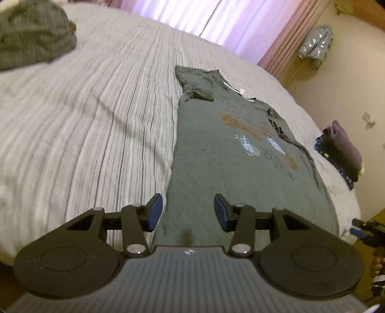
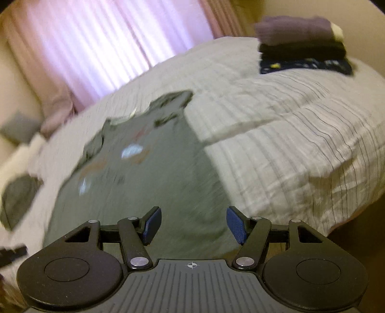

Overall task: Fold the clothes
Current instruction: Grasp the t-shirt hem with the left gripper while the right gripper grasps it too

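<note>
you look set to take the shirt by its near hem, 1 corner per gripper, so aim each one at its own corner rather than the middle of the hem. your left gripper has its jaws spread with nothing between them, hanging over the near left edge of the shirt at the lower centre of the left view; slide it a little left so the pads straddle the edge where grey cloth meets the bedspread. your right gripper is also spread and empty, over the near right part of the shirt at the bottom of the right view; that picture is smeared, so steady the hand before you close. pinch only the shirt, not the bedspread beneath, and lift both corners together so the fold lands square. the shirt lies flat and face up in the centre of both views, running from the grippers toward the curtains. it is grey, with an orange and white print on the chest, both sleeves already folded inward, and a white label at the collar. a stack of folded clothes sits at the upper right of the right view, well apart from it.
</note>
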A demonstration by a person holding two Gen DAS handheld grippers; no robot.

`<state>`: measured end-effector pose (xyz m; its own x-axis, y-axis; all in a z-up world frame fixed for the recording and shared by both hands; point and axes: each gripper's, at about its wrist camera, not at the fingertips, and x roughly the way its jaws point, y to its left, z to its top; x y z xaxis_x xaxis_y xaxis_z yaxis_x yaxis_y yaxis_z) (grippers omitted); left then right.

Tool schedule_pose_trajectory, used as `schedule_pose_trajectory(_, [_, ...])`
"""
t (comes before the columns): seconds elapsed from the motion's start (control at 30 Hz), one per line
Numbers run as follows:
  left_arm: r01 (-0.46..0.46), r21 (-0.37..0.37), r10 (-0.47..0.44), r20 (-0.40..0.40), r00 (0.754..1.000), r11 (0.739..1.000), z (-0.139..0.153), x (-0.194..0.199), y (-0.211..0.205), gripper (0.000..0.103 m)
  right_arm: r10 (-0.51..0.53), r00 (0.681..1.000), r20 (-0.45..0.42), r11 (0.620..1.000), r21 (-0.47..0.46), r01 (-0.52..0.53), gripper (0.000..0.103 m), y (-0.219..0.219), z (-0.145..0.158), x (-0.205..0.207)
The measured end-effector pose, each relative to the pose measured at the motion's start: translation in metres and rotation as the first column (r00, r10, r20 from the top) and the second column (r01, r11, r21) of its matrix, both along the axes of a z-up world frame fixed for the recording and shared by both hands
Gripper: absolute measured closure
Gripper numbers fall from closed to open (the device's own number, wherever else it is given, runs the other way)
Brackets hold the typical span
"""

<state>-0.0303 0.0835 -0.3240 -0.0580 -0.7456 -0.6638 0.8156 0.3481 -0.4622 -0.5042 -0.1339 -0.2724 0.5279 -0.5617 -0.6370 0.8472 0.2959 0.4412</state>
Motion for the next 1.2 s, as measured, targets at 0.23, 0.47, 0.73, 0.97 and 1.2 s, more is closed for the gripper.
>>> schedule_pose_trajectory(0.23, [-0.017,-0.066,0.004,-0.2,0.98,0.998,-0.037,0.04,-0.029,0.065,-0.038,0.967,0.251,0.992,0.122,0.007,0.039,-0.061,-0.033,-0.033])
schedule_pose_trajectory(0.47, [0.036,-0.084,-0.058,-0.281,0.958,0.996,-0.057,0.055,-0.046,0.073,0.009,0.924,0.381,0.976,0.198,-0.091,0.04,-0.099,-0.064,-0.041])
schedule_pose_trajectory(0.73, [0.108,-0.072,-0.128,-0.385,0.914,0.991,-0.079,0.048,-0.021,0.087,0.139,0.858,0.494,0.938,0.212,-0.274,0.04,-0.088,-0.085,-0.055])
schedule_pose_trajectory(0.97, [0.095,-0.063,-0.114,-0.47,0.875,0.993,-0.093,0.055,-0.02,0.095,0.162,0.831,0.532,0.913,0.239,-0.331,0.066,-0.097,-0.092,-0.047])
schedule_pose_trajectory(1.2, [0.083,-0.063,-0.104,-0.49,0.866,0.995,-0.095,0.057,-0.01,0.097,0.177,0.855,0.487,0.91,0.251,-0.331,0.069,-0.092,-0.088,-0.053])
